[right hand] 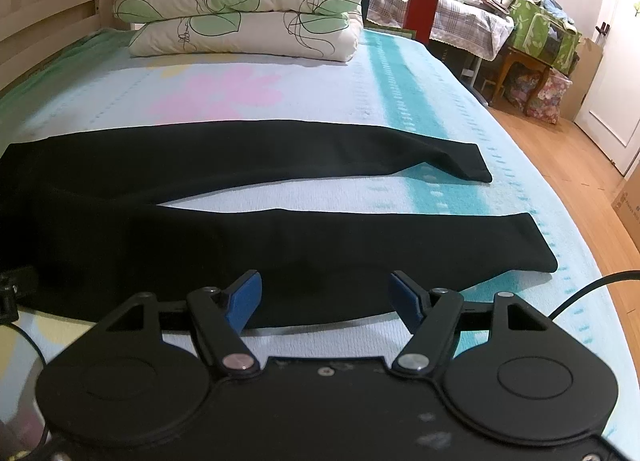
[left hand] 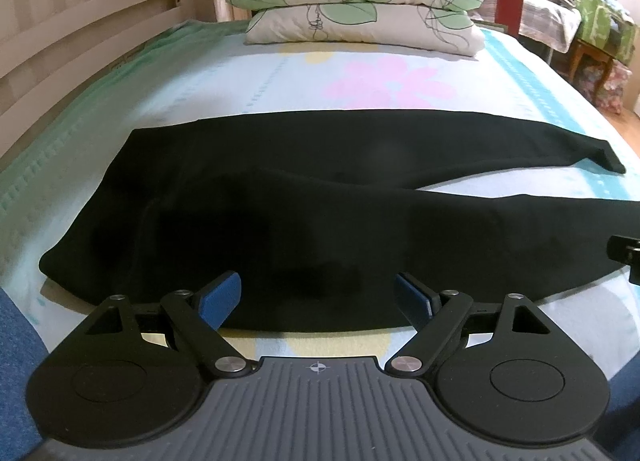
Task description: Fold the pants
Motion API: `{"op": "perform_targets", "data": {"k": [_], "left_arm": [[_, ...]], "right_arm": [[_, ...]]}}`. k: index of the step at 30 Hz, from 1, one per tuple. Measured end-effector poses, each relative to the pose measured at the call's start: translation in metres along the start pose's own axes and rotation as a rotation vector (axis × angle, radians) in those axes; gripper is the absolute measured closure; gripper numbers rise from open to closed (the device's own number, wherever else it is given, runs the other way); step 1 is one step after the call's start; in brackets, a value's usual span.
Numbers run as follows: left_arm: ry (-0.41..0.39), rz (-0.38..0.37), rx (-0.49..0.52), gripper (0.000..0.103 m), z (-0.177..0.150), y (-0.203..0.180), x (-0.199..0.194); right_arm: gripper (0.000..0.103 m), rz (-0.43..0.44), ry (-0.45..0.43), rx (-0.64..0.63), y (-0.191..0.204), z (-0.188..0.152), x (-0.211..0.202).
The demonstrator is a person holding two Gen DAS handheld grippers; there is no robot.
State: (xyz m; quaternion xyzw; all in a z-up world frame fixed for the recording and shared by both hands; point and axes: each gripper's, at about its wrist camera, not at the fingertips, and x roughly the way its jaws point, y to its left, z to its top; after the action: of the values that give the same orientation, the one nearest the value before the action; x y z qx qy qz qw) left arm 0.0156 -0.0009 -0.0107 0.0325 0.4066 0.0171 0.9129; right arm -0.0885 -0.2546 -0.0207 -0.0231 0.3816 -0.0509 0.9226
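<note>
Black pants (left hand: pixel 280 197) lie flat across the bed, waist at the left, both legs running right. The two legs (right hand: pixel 280 157) part in a narrow V, with the cuffs near the bed's right edge. My left gripper (left hand: pixel 318 297) hovers at the near edge of the seat area, jaws wide open, blue pads (left hand: pixel 224 295) empty. My right gripper (right hand: pixel 324 295) stands open over the near edge of the closer leg (right hand: pixel 360 245), nothing between its fingers. A bit of the right gripper (left hand: pixel 626 255) shows at the far right of the left wrist view.
Two stacked leaf-print pillows (left hand: pixel 356 1) sit at the head of the bed. A wooden rail (left hand: pixel 80 45) runs along the left. The pastel sheet (right hand: pixel 400 81) ends at wooden floor (right hand: pixel 560 165) on the right, with cluttered furniture (right hand: pixel 532 41) and a door beyond.
</note>
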Motion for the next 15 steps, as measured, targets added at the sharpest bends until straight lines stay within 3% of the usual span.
{"op": "perform_targets", "data": {"k": [15], "left_arm": [[0.023, -0.016, 0.011, 0.019, 0.0012, -0.0006, -0.0001]], "right_arm": [[0.030, 0.009, -0.001, 0.000, 0.0027, 0.0011, -0.0014]]}}
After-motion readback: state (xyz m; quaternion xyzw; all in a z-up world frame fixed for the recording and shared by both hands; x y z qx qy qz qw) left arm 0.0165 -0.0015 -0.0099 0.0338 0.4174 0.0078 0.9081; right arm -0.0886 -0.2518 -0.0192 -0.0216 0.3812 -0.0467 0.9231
